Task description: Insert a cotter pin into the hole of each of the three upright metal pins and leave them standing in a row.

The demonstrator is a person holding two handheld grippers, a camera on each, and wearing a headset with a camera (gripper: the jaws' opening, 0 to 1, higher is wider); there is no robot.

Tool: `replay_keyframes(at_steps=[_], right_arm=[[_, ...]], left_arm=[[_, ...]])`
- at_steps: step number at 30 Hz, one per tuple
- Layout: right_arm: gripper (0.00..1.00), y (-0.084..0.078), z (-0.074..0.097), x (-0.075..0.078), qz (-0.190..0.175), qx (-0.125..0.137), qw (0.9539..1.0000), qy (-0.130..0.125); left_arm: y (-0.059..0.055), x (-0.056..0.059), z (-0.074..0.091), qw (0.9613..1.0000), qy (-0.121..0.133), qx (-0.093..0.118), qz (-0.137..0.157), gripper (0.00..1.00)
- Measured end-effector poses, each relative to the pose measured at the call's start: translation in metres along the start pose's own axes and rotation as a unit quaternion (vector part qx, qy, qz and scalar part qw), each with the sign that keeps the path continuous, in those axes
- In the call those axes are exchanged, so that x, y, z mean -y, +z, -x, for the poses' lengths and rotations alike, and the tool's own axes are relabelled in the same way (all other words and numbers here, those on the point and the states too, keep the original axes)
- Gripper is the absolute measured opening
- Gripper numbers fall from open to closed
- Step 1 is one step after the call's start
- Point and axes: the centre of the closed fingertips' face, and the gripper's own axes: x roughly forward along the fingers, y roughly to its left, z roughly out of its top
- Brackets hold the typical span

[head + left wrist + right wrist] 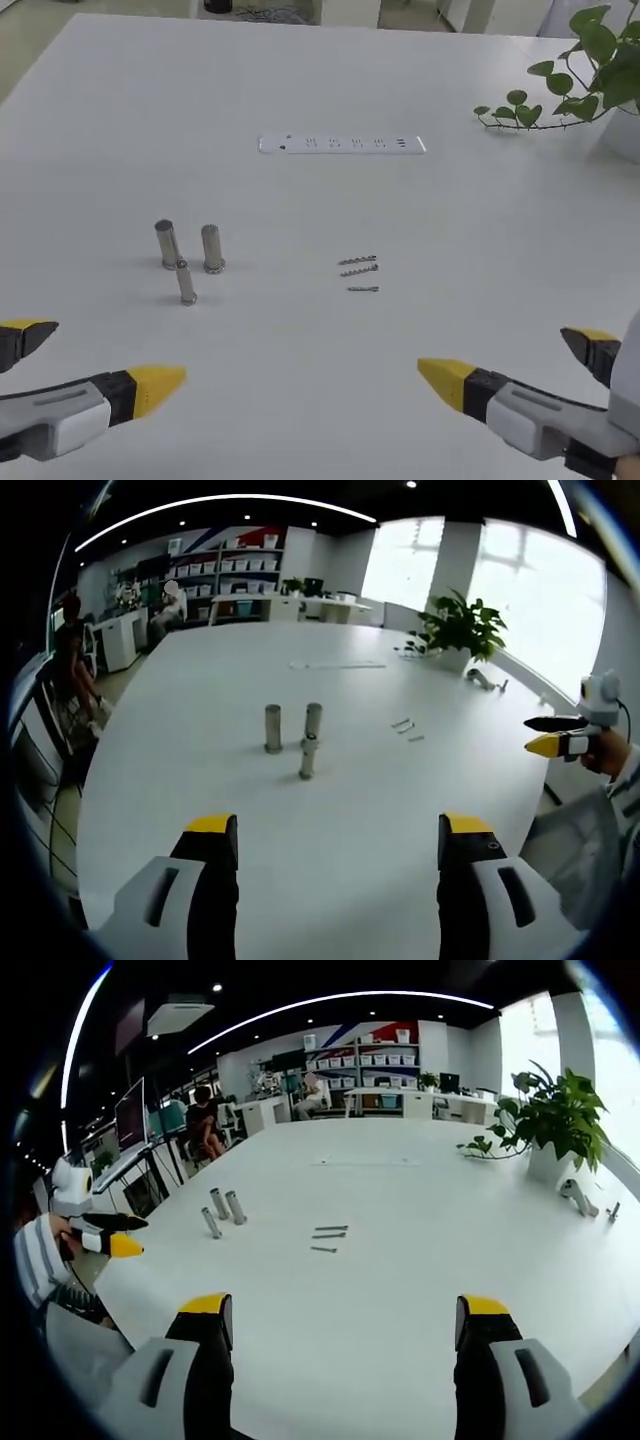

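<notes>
Three upright metal pins stand close together on the white table: one at the back left (166, 244), one at the back right (212, 248) and a thinner one in front (186, 282). In the left gripper view the cluster of pins (292, 737) is straight ahead; in the right gripper view the pins (225, 1210) sit to the left. Three cotter pins (359, 272) lie flat to the right of them, cotter pins (326, 1237) (406, 727). My left gripper (88, 362) (338, 852) is open near the front left. My right gripper (520, 362) (340, 1335) is open at the front right. Both hold nothing.
A white power strip (342, 144) lies across the middle of the table beyond the parts. A potted plant (580, 70) trails leaves at the far right corner. Bare table surface (300, 350) stretches between the grippers and the parts.
</notes>
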Motion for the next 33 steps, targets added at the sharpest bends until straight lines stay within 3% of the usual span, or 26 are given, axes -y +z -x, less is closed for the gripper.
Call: replay_keyframes(at_steps=[7, 17, 23, 28, 33], right_arm=[[0.91, 0.002, -0.002, 0.003, -0.007, 0.0, 1.0, -0.005], [0.9, 0.0, -0.003, 0.005, -0.004, -0.008, 0.9999, -0.007], [0.9, -0.003, -0.003, 0.007, -0.002, -0.016, 0.9998, -0.01], [0.9, -0.005, -0.004, 0.008, 0.001, -0.024, 0.9996, -0.012], [0.9, -0.007, -0.007, 0.005, 0.003, -0.032, 0.9995, -0.009]], left_arm=[[-0.001, -0.003, -0.016, 0.9998, -0.01, -0.009, 0.011, 0.72], [0.023, -0.013, -0.042, 0.9998, -0.018, 0.01, -0.001, 0.54], [0.026, -0.016, -0.057, 0.9996, -0.022, -0.004, -0.018, 0.43], [0.029, -0.018, -0.071, 0.9992, -0.03, -0.004, -0.026, 0.36], [0.025, -0.023, -0.085, 0.9985, -0.033, -0.022, -0.038, 0.31]])
